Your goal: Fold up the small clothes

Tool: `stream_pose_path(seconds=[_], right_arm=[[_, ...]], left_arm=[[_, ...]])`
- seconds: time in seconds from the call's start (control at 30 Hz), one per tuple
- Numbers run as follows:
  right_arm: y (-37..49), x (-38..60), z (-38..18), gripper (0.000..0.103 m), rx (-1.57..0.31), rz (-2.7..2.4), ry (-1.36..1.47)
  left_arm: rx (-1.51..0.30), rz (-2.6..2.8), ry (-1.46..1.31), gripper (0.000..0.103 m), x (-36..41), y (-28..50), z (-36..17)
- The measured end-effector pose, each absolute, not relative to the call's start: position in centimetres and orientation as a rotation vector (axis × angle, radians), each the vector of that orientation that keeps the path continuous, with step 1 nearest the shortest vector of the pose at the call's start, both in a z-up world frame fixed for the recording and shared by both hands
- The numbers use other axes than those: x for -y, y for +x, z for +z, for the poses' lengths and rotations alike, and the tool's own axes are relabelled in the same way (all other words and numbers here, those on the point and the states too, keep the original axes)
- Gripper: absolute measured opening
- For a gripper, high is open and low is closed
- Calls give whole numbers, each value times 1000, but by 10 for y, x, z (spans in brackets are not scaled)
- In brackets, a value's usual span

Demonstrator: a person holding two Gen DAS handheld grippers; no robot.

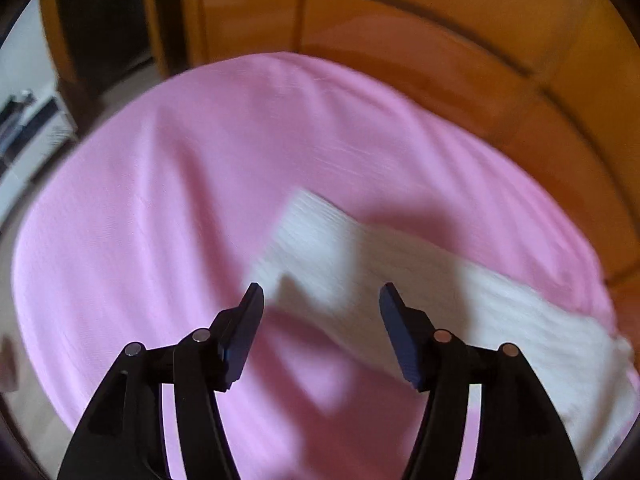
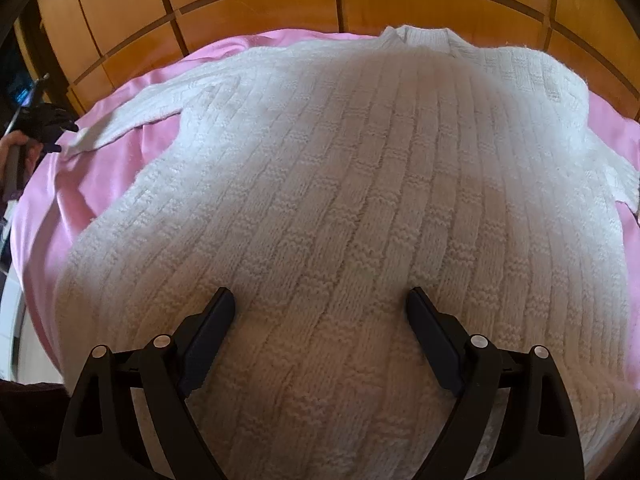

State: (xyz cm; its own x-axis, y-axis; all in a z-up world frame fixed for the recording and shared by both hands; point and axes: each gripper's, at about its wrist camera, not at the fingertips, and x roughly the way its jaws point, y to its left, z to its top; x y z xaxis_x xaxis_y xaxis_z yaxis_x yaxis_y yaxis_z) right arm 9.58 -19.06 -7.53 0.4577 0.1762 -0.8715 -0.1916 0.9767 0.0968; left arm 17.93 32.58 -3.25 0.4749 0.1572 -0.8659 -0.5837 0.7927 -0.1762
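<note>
Pink sheet (image 2: 100, 176) backdrop, white knit sweater (image 2: 340, 208) spread flat for folding, left gripper (image 1: 322, 300) wide open, empty over sleeve (image 1: 320, 240), right gripper (image 2: 322, 300) wide open, empty over hem, likely pre-grasp

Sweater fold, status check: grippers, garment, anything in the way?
Left gripper open above sleeve cuff. Right gripper open over white sweater, spread flat on pink sheet. No obstruction seen.

White ribbed knit sweater (image 2: 360, 200) spread flat on pink sheet (image 2: 100, 184), collar far, sleeve (image 1: 320, 240) extended sideways.
</note>
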Motion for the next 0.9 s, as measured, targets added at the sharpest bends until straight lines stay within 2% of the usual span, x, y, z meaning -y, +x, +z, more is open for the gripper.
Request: stream_pose_path(seconds=[0.07, 0.13, 0.27, 0.4, 0.57, 0.6, 0.67, 0.7, 0.73, 0.77, 0.8, 0.83, 0.9], right_arm=[[95, 198, -70, 86, -1073, 240, 13], [93, 215, -61, 79, -1068, 217, 64], [76, 279, -35, 79, -996, 58, 137], [45, 355, -27, 79, -996, -140, 185], [2, 394, -34, 79, -1055, -201, 208], [-5, 396, -39, 79, -1072, -194, 223], [-18, 398, -46, 77, -1090, -160, 258], [-22, 396, -51, 63, -1104, -133, 280], [-24, 391, -55, 45, -1116, -112, 292], [-25, 388, -57, 36, -1120, -94, 292], [-25, 382, -56, 19, -1114, -70, 280], [-25, 380, -52, 7, -1107, -53, 282], [-29, 381, -36, 6, -1073, -11, 321]], left_arm=[[-946, 275, -531, 60, -291, 154, -28], [-935, 111, -527, 60, -257, 131, -26], [-925, -222, -529, 69, -183, 84, -30], [-996, -421, -480, 67, -111, 44, -48], [-1063, -449, -434, 66, -74, 23, -74], [-1073, -448, -443, 63, -67, 18, -82], [-1088, -469, -475, 34, -67, 21, -89], [-1093, -482, -499, 30, -65, 20, -92], [-1096, -493, -507, 16, -61, 21, -89], [-1099, -508, -505, 6, -58, 19, -88], [-1092, -512, -502, 6, -57, 18, -89], [-1069, -515, -519, 5, -62, 12, -84], [-1033, -518, -564, 5, -73, 13, -74]])
